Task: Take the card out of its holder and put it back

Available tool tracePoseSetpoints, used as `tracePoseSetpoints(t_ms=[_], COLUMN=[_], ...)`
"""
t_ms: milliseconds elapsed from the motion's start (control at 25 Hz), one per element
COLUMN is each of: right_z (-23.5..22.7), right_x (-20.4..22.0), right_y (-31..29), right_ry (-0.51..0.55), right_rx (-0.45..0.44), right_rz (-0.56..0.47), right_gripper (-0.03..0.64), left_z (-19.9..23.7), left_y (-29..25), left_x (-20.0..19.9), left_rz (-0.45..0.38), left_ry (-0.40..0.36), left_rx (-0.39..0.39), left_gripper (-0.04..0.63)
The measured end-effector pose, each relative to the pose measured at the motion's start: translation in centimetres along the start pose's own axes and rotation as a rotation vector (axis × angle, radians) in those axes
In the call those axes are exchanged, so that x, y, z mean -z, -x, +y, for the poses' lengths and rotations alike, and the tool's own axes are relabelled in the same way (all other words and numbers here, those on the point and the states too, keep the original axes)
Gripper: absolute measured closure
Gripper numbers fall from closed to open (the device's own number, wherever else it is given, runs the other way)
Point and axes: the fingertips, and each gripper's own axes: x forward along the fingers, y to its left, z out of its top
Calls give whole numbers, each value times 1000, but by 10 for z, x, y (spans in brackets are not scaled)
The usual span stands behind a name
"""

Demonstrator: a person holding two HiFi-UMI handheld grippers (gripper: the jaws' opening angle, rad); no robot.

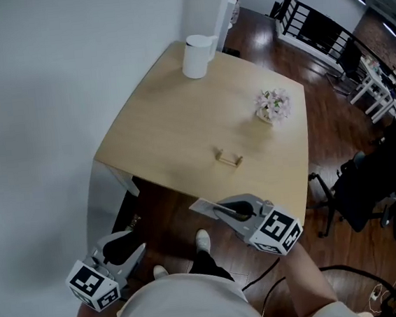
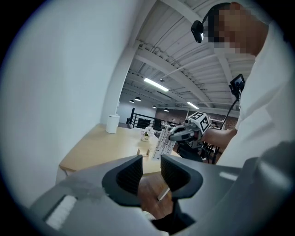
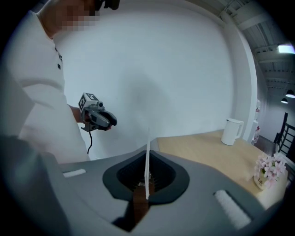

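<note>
A small wooden card holder (image 1: pixel 229 159) stands empty on the light wood table (image 1: pixel 174 132), toward the near right. My right gripper (image 1: pixel 219 208) hovers off the table's near edge, shut on a white card (image 1: pixel 201 206). In the right gripper view the card (image 3: pixel 147 152) stands edge-on between the closed jaws. From the left gripper view the card (image 2: pixel 165 142) shows printed lines and the holder (image 2: pixel 144 151) lies beyond it. My left gripper (image 1: pixel 137 250) hangs low at the left, off the table, open with nothing between its fingers (image 2: pixel 133 173).
A white kettle (image 1: pixel 197 54) stands at the table's far corner and a small pot of pink flowers (image 1: pixel 273 104) at the right side. A white wall runs along the left. A black chair (image 1: pixel 369 178) stands on the dark wood floor at the right.
</note>
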Motion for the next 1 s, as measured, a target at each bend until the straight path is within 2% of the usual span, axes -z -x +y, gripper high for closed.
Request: tracePoseSetpoints(t_ms=[240, 440, 720, 1000], right_z=[79, 121, 119, 80], right_x=[-5, -3, 8, 10], right_y=[0, 4, 13, 19], right_ry=[1, -9, -46, -49], right_rx=[-3, -7, 19, 48], right_rz=[0, 5, 4, 3], right_gripper=[595, 597, 597, 597], left_z=[-5, -11, -23, -15], left_y=[43, 65, 64, 50], left_x=[32, 51, 54, 39], left_rz=[3, -1, -20, -32], left_ry=[-3, -2, -5, -15], left_rx=[24, 38, 64, 43], left_gripper=[463, 491, 479, 479])
